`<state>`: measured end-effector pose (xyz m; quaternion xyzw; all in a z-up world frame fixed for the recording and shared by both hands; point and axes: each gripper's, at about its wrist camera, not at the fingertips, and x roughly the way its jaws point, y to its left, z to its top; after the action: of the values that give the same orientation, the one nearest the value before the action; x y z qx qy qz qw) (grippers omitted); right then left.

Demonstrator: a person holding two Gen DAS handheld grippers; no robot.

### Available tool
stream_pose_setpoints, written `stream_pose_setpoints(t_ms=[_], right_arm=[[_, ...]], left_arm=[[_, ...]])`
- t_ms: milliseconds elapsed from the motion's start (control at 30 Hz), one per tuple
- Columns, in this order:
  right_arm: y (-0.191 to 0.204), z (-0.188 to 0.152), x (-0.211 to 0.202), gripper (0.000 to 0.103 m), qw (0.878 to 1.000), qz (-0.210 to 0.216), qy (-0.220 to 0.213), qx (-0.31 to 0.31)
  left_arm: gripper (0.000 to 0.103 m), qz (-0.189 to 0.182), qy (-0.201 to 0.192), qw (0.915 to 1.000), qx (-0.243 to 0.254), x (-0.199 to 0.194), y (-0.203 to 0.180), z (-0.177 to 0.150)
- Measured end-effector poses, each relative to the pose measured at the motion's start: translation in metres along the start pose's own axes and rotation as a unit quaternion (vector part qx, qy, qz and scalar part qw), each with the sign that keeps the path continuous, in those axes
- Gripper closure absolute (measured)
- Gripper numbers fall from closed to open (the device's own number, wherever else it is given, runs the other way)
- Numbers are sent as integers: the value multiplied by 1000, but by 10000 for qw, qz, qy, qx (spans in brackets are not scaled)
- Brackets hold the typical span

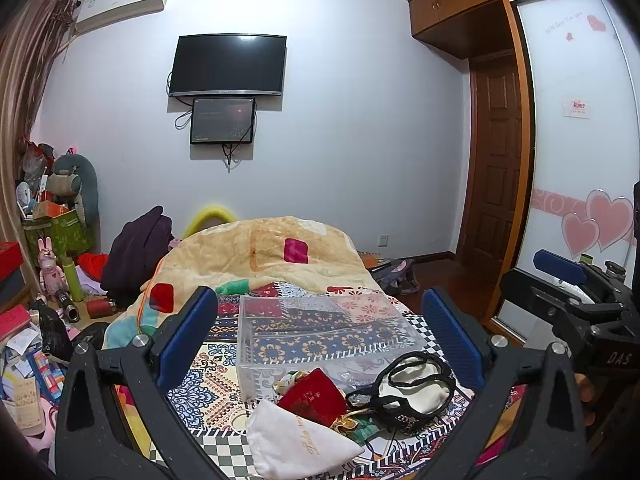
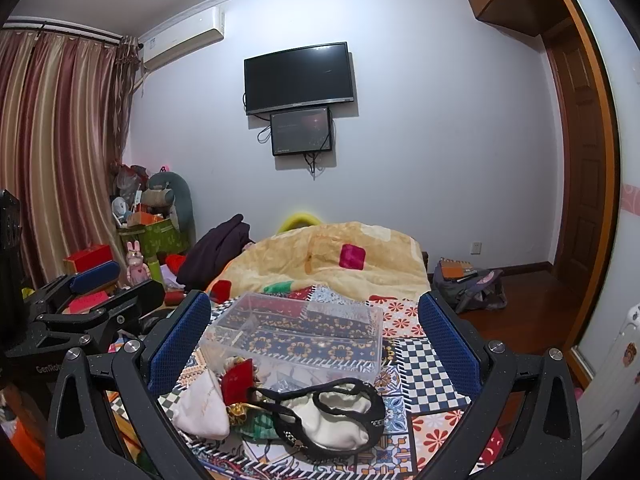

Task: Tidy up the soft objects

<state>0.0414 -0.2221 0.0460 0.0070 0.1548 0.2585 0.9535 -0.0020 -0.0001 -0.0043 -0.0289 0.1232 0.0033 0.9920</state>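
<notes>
A clear plastic box (image 1: 320,332) (image 2: 296,330) stands empty on the patterned bedspread. In front of it lies a small heap of soft pouches: a white drawstring bag (image 1: 296,436) (image 2: 202,408), a red pouch (image 1: 314,400) (image 2: 237,380), a cream bag with black trim (image 1: 408,392) (image 2: 336,416), and small gold and green pieces (image 1: 352,426) between them. My left gripper (image 1: 320,336) hovers open above the heap, with nothing between its blue pads. My right gripper (image 2: 314,340) is also open and empty, over the same heap. Each gripper shows at the edge of the other's view.
A rumpled yellow blanket (image 1: 260,252) covers the far half of the bed. Cluttered boxes, bottles and toys (image 1: 52,280) fill the floor on the left. A backpack (image 2: 472,288) lies on the wooden floor to the right, near a door and wardrobe (image 1: 576,120).
</notes>
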Motion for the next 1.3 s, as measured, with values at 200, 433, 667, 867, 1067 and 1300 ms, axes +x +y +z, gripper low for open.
stream_pose_setpoints(t_ms=[200, 433, 667, 867, 1067, 1300], right_arm=[[-1, 1, 0, 0, 10000, 7, -1, -1], [0, 1, -1, 0, 10000, 10, 1, 13], [0, 1, -1, 0, 10000, 24, 11, 42], [-2, 1, 1, 0, 10000, 39, 41, 74], [-4, 0, 3, 0, 9999, 67, 66, 84], [-10, -9, 13, 0, 9994, 40, 319, 113]], left_arm=[[0, -3, 5, 10000, 19, 0, -1, 1], [0, -9, 5, 10000, 20, 0, -2, 0], [0, -18, 9, 10000, 26, 0, -2, 0], [0, -70, 52, 10000, 39, 0, -3, -1], [0, -62, 119, 9999, 59, 1, -1, -2], [10, -63, 505, 9987, 69, 12, 7, -7]])
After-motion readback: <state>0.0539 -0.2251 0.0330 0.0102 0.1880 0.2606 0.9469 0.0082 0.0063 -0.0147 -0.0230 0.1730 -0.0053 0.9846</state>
